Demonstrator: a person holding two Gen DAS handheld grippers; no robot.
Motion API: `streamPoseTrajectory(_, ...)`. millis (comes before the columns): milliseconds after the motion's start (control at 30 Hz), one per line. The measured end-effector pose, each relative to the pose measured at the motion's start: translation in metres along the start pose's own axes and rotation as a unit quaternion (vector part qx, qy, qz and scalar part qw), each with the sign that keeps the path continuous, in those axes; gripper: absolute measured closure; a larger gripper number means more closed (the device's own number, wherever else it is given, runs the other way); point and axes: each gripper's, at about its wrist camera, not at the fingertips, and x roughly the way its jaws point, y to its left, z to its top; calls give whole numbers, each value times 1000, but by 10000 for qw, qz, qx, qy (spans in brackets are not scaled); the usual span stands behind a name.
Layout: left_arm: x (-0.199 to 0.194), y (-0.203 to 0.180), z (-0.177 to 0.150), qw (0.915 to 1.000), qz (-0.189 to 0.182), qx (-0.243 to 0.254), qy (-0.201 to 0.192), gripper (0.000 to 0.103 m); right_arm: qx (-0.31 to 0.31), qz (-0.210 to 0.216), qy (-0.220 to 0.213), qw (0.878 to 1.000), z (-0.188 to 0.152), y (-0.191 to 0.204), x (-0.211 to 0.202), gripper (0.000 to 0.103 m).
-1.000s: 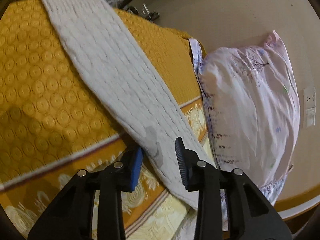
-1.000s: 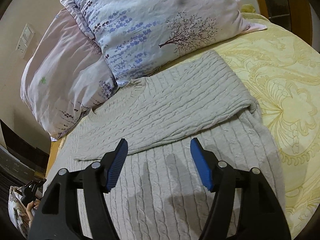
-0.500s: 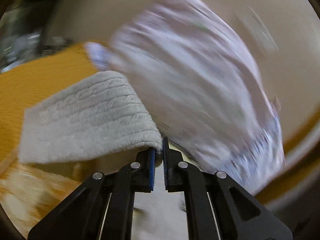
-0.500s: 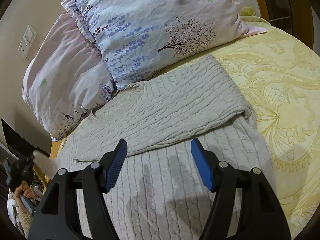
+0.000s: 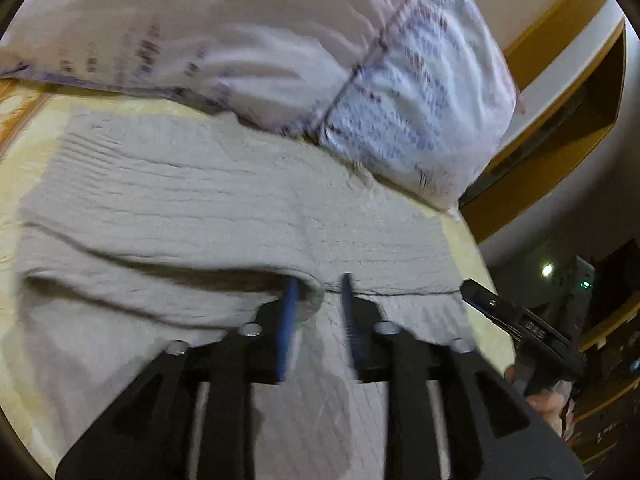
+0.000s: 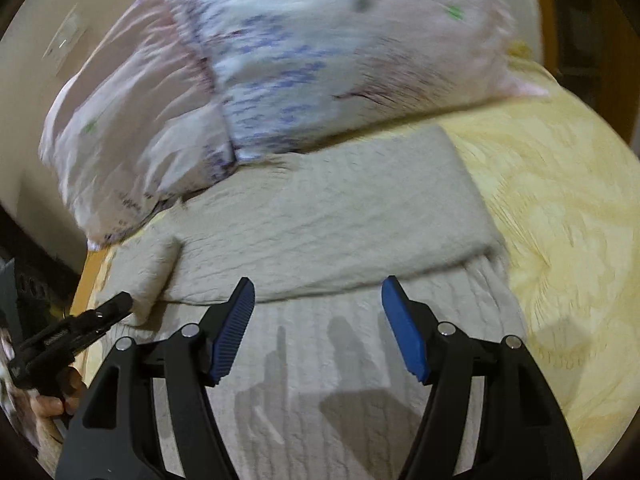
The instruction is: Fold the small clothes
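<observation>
At the far left of the right-wrist view a hand holds the left gripper over the sweater's folded-in sleeve — its jaws have just been opening, a narrow gap with the sleeve edge beside them, nothing pinched. The grey knit sweater lies on the yellow bedspread below two pillows. The right gripper hovers above it — jaws wide, empty.

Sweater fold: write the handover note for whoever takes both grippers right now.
Left gripper: jaws just opened, nothing pinched, at the sleeve it carried across the sweater.
Right gripper: open, empty, above the sweater body.
Sweater lies on the yellow bedspread, below the pillows.
Done: both sleeves folded across.
Left: fold the body, probably bottom toward the collar.
</observation>
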Motion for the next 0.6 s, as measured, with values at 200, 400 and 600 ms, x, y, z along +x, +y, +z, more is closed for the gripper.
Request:
streamPoseTrajectory(200, -47, 55, -3, 9954, 302, -743, -528, 56, -1936, 656, -90, 9789, 9, 105, 13, 50)
streamPoseTrajectory(400, -36, 101, -11, 9853, 328, -1649, -314, 60, -3880, 1049, 204, 9154, -20, 216, 60, 62)
streamPoseTrajectory(600, -39, 115, -15, 9795, 172, -1975, -365, 70, -4699, 597, 511, 8792, -48, 245, 98, 63)
